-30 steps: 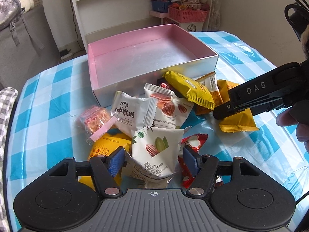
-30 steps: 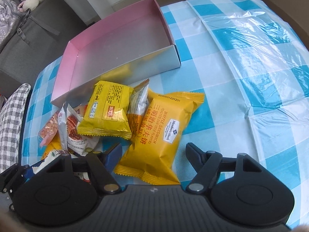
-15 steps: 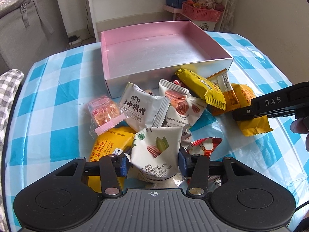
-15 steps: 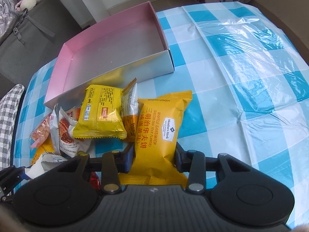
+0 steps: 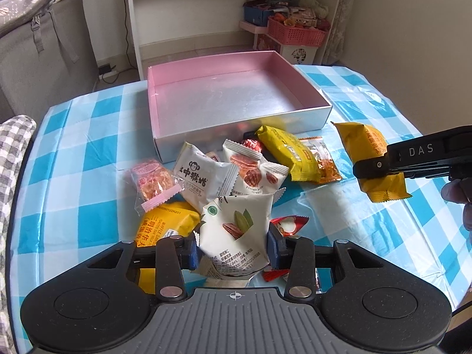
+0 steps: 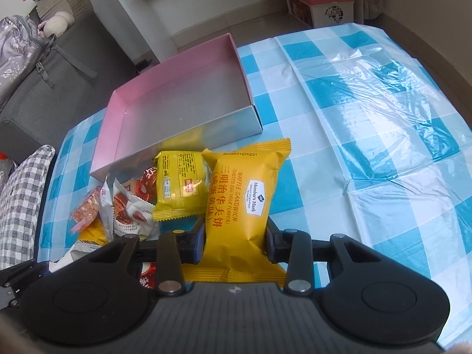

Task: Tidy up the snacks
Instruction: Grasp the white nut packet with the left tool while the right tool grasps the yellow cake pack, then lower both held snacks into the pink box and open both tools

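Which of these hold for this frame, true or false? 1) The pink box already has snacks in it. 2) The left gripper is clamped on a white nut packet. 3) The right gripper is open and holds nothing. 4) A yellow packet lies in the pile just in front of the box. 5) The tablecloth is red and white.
1) False. The pink box shows only its bare floor.
2) True. The left gripper pinches the white nut packet from both sides.
3) False. The right gripper is shut on the orange waffle sandwich packet.
4) True. The yellow packet lies there.
5) False. The tablecloth is blue and white check.
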Demonstrator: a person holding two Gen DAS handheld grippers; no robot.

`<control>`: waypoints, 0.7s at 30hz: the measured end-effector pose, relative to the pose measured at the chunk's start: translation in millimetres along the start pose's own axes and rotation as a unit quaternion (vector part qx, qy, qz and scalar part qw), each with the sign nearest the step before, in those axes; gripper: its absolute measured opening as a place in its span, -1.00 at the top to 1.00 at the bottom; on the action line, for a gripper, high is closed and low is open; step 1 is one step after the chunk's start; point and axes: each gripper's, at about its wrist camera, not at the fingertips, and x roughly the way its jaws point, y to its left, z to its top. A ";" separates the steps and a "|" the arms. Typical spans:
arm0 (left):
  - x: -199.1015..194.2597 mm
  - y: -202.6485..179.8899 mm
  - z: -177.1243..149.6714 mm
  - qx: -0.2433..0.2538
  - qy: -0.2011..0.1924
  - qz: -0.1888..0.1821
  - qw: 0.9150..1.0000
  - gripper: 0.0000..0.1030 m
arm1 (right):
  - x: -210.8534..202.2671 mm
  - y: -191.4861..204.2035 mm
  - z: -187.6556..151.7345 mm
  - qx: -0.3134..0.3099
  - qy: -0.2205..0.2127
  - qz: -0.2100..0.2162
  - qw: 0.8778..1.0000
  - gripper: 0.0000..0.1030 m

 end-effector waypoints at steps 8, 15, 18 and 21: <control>-27.5 -1.3 16.7 -0.033 -0.055 -0.014 0.998 0.23 | -7.5 7.0 17.1 0.007 -0.027 0.026 0.999 0.32; -17.0 1.9 62.2 -0.047 -0.081 -0.005 0.996 0.23 | 14.9 23.8 39.4 -0.007 -0.051 0.029 0.998 0.32; -1.3 6.3 80.0 -0.052 -0.080 -0.002 0.995 0.23 | 18.4 32.3 46.2 -0.003 -0.059 0.048 0.997 0.32; 18.1 8.0 92.8 -0.039 -0.082 0.013 0.996 0.23 | 24.1 40.3 54.0 -0.003 -0.067 0.052 0.996 0.32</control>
